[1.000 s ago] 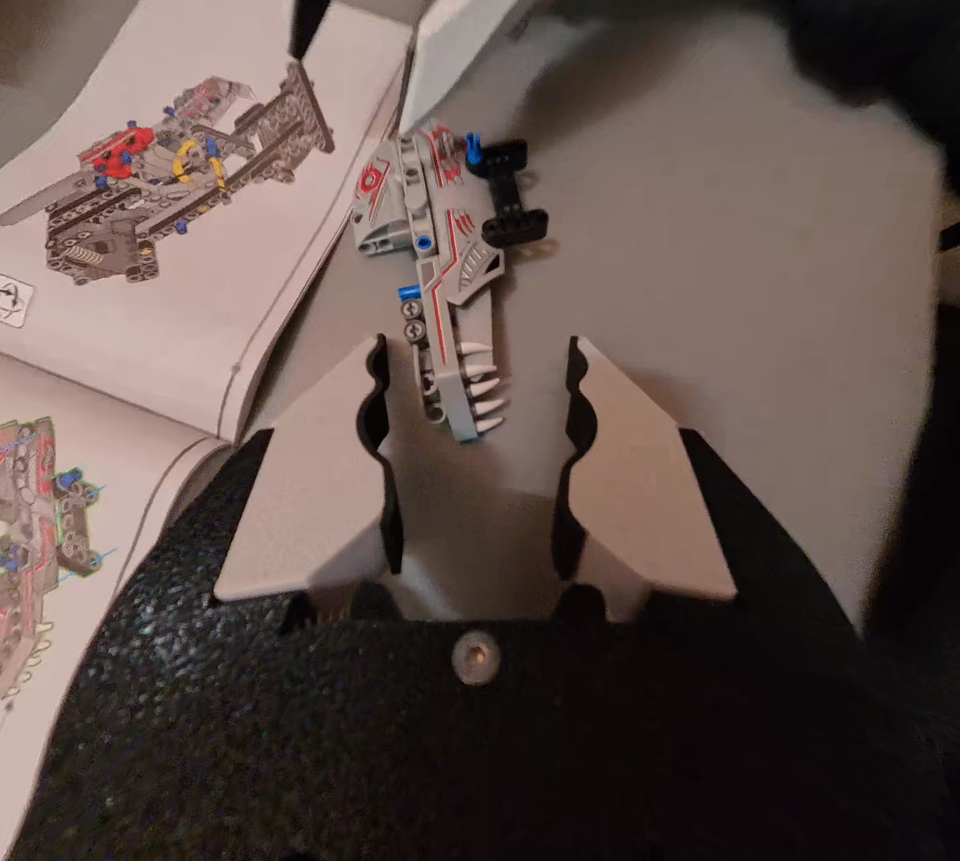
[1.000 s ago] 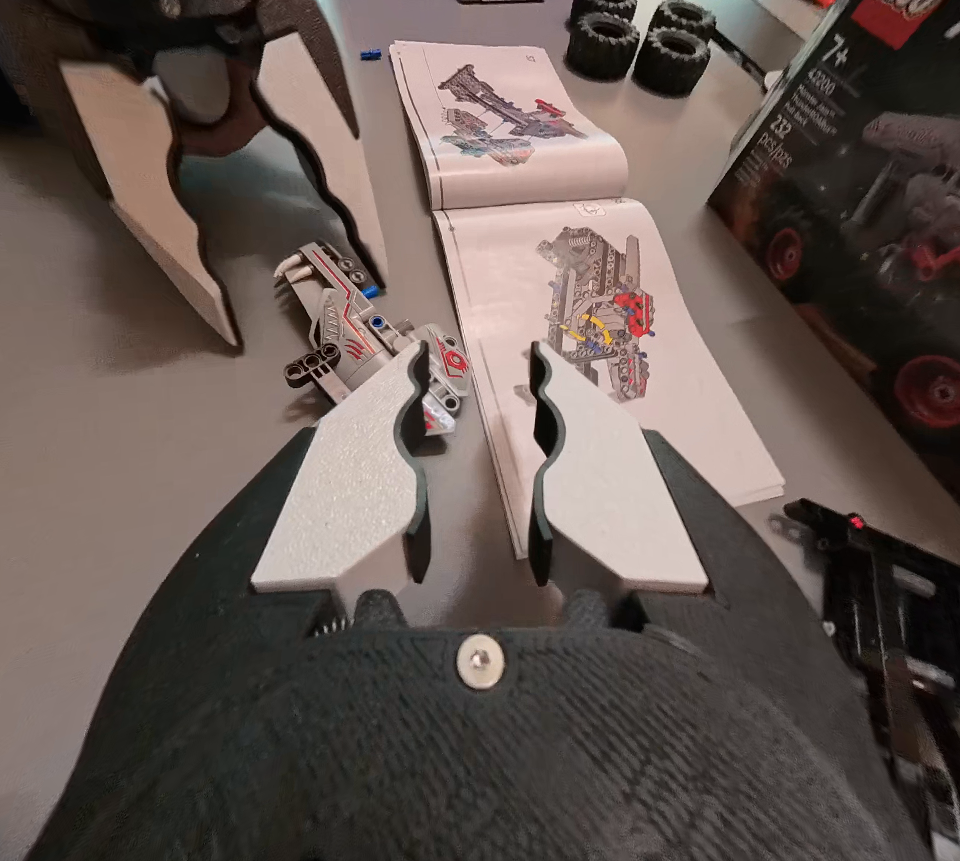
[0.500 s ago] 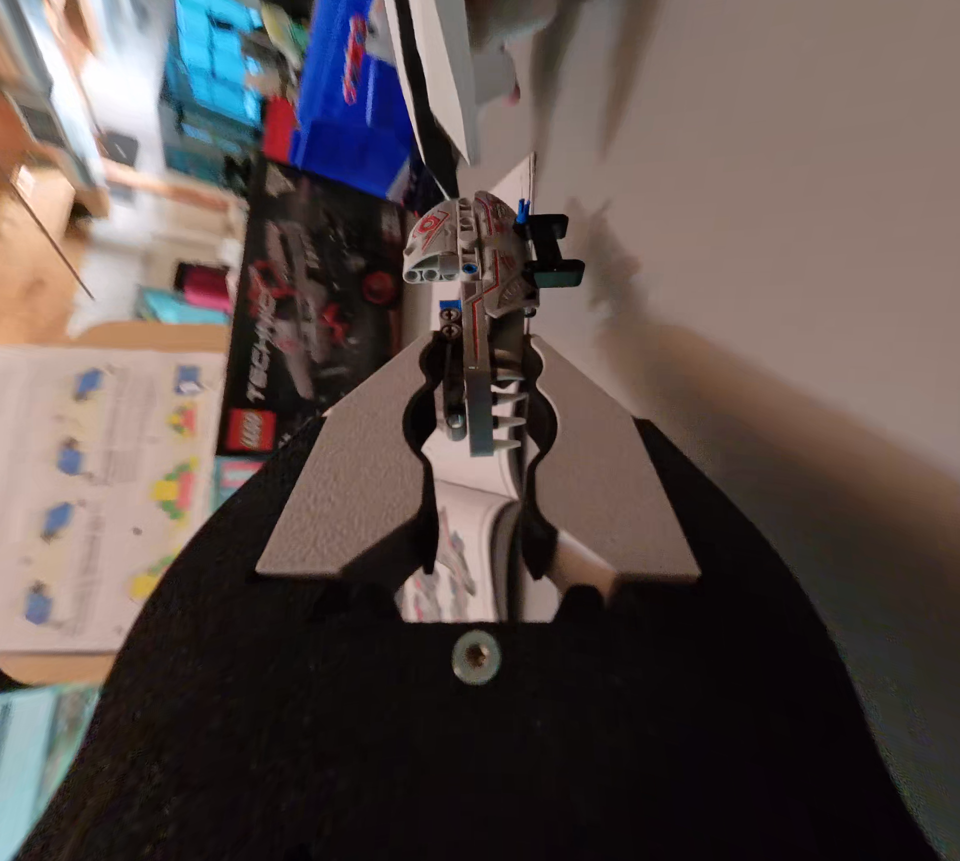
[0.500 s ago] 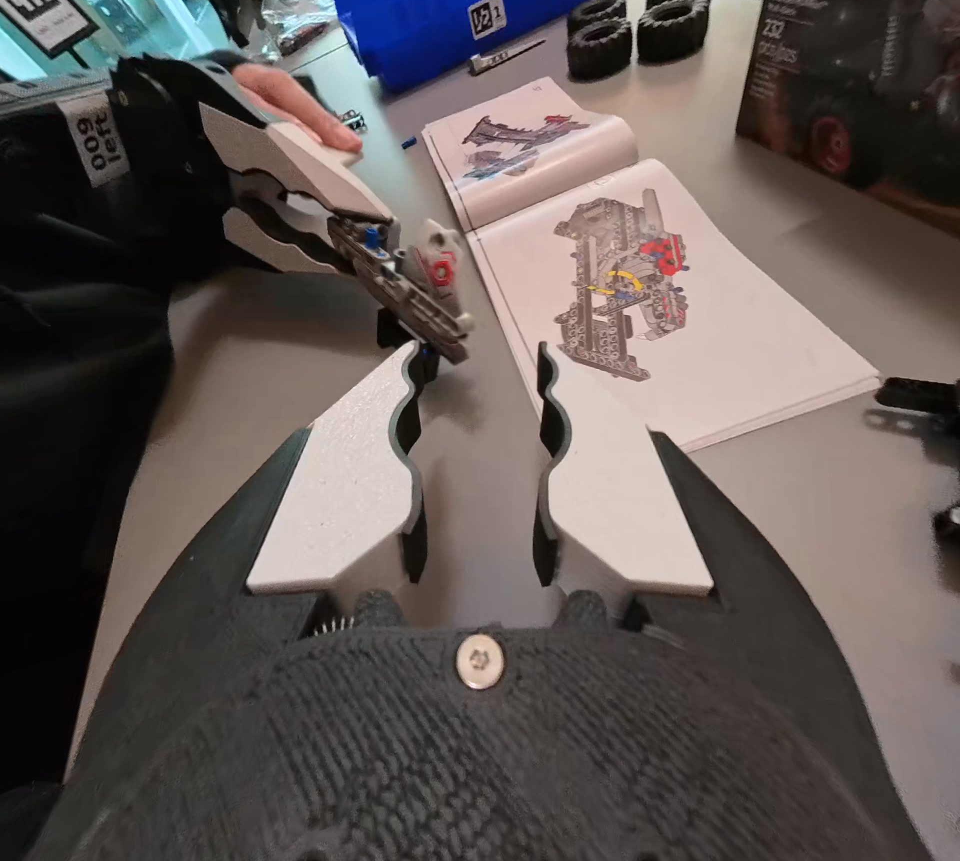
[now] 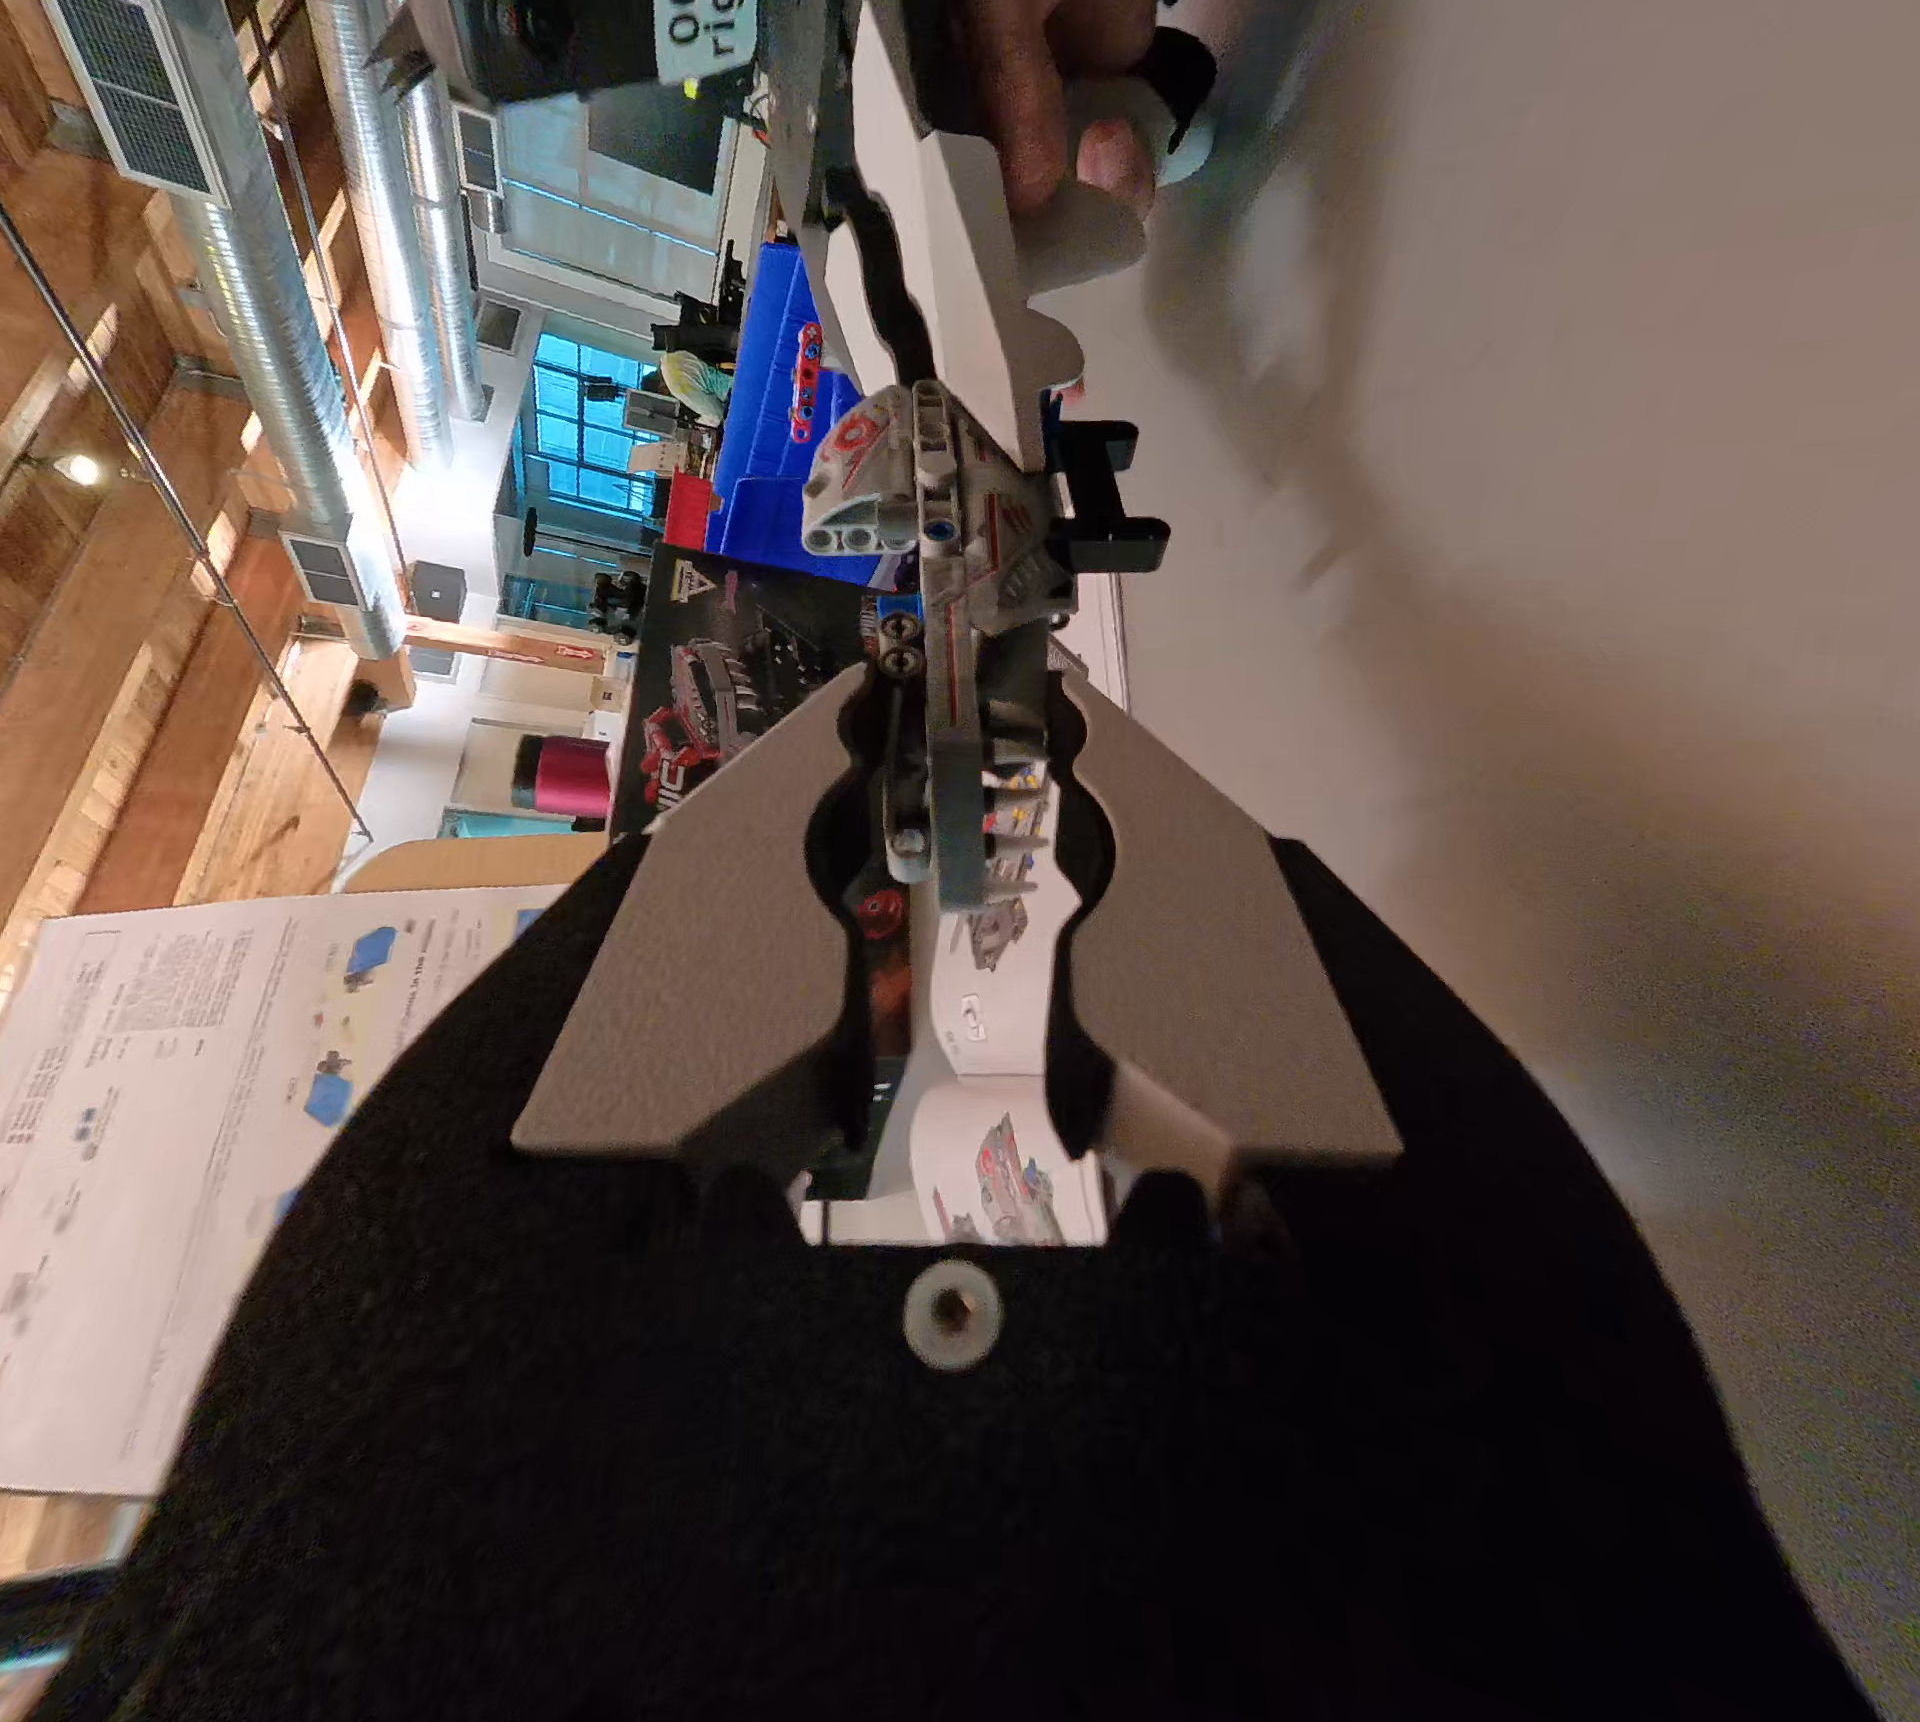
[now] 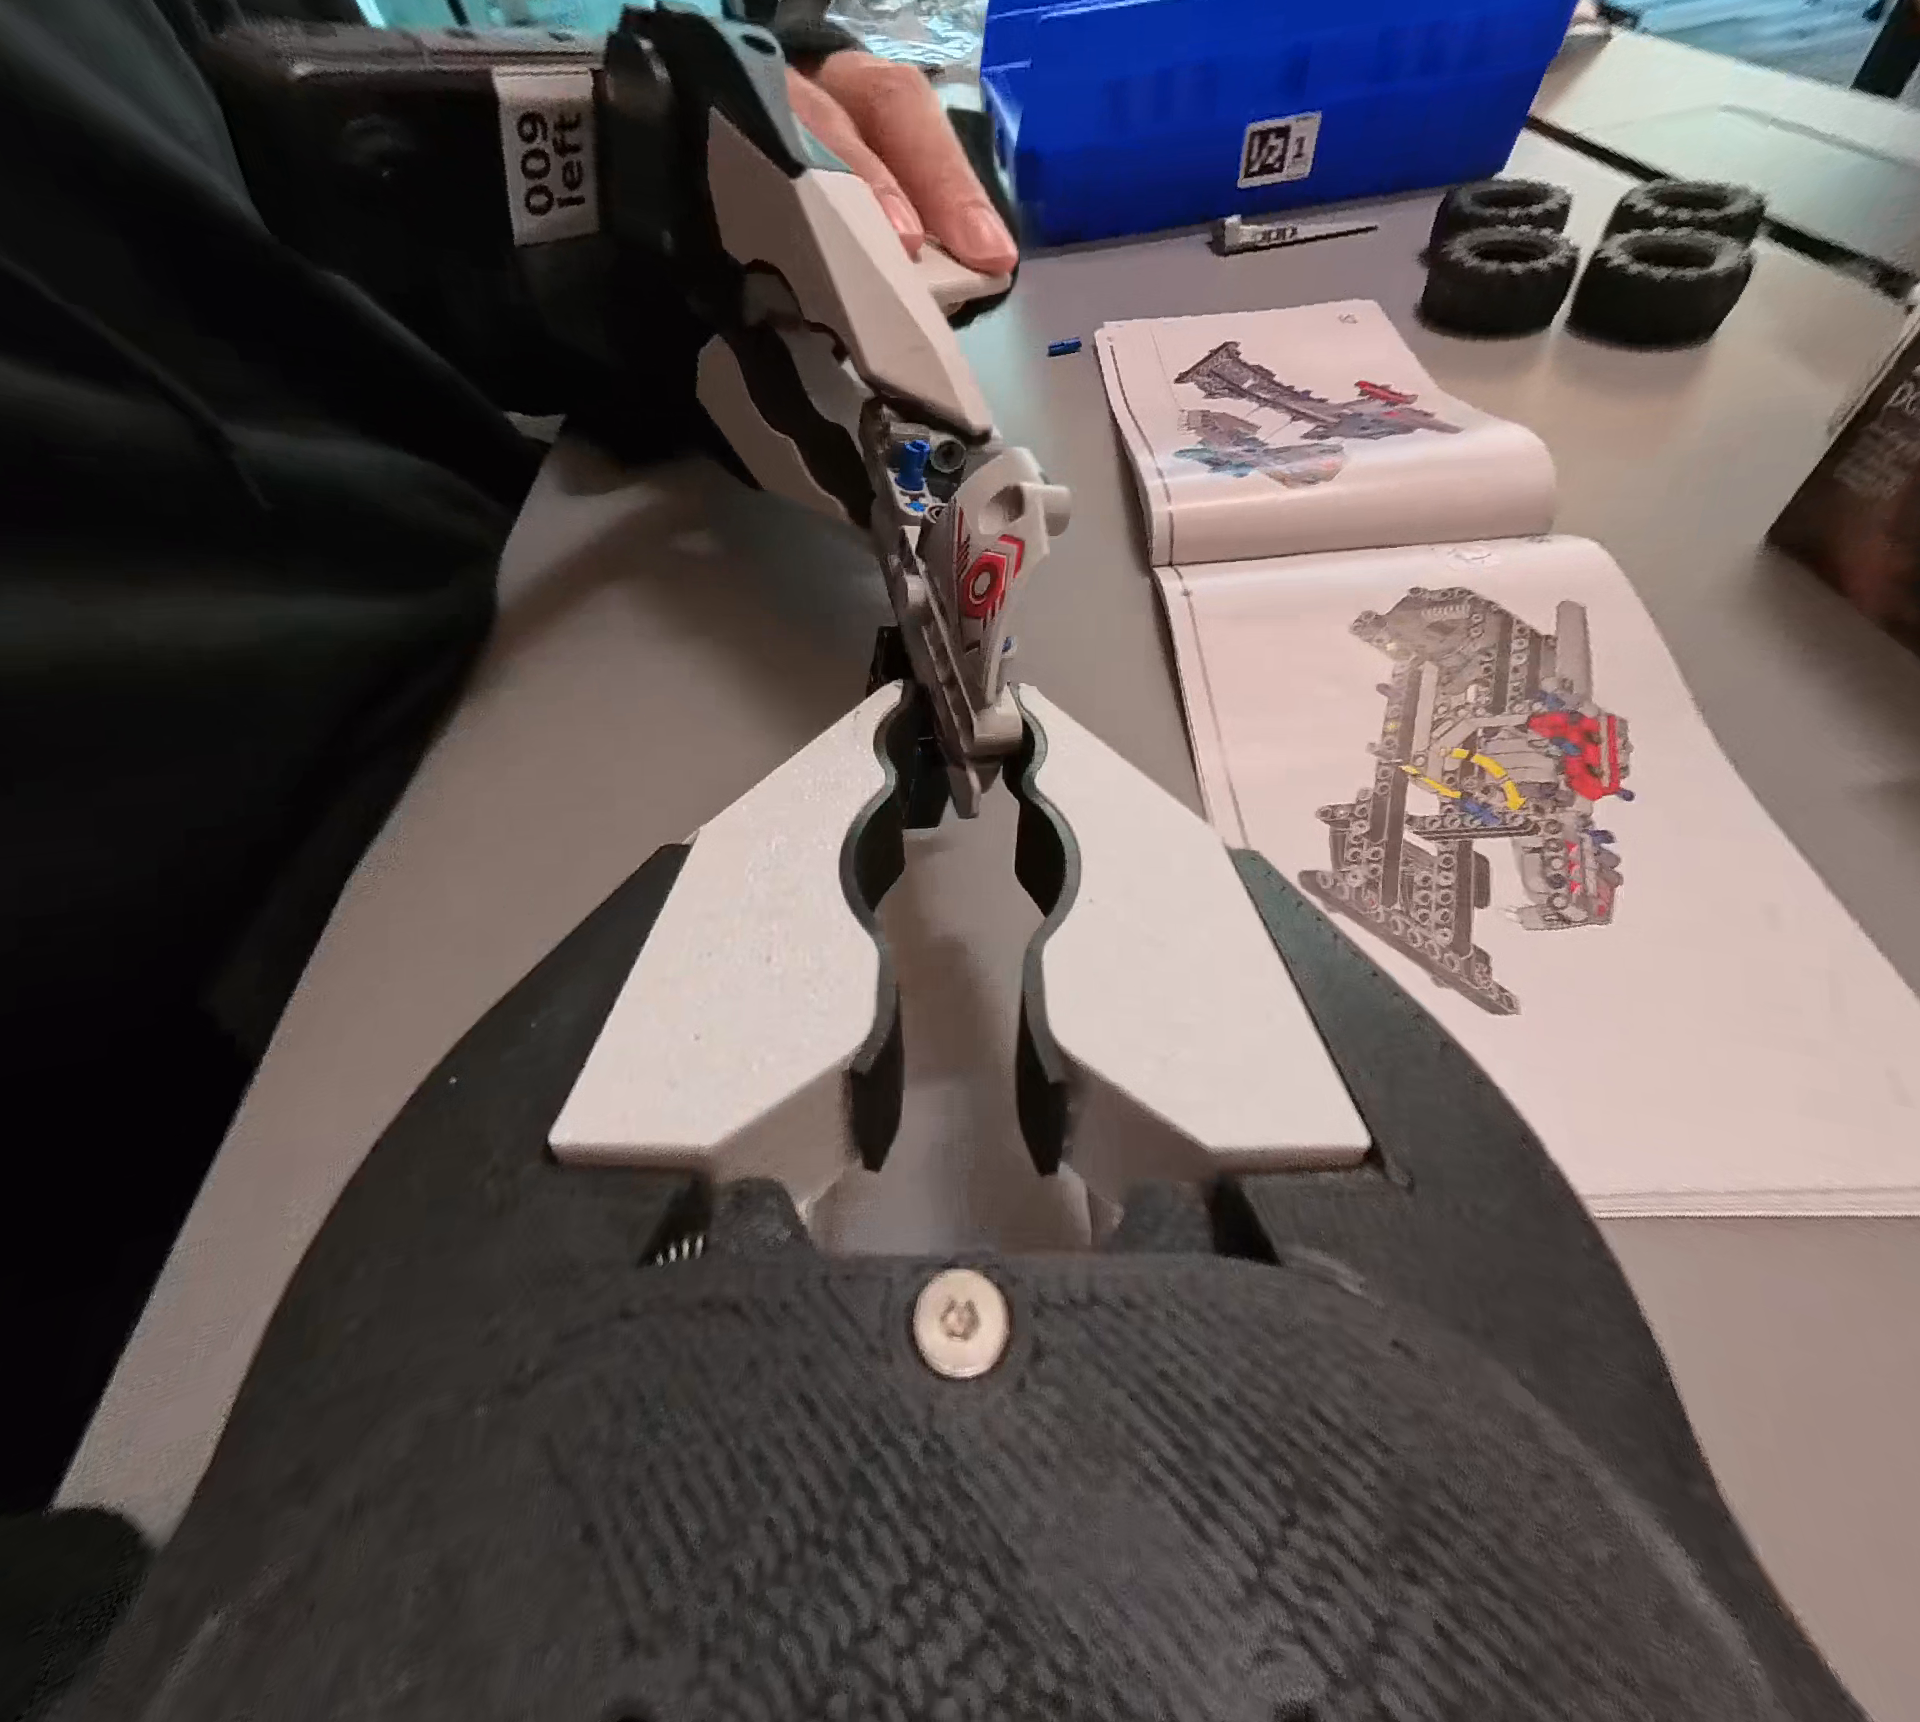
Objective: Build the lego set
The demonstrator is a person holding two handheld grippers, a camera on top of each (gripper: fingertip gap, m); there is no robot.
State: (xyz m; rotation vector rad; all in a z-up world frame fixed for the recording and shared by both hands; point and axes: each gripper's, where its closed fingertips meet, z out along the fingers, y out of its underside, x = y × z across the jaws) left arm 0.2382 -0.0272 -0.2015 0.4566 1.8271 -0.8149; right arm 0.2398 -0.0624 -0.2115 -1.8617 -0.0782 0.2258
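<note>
Left gripper (image 5: 961,799) and right gripper (image 6: 961,742) each pinch opposite ends of a gray toy piece (image 6: 961,623) above the counter (image 6: 644,737).

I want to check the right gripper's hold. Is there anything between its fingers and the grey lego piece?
Nothing visible. The right gripper already has its fingertips closed on the lower end of the lego piece, above the table. The left gripper holds the other end, so both grippers grip it with nothing in between.
</note>
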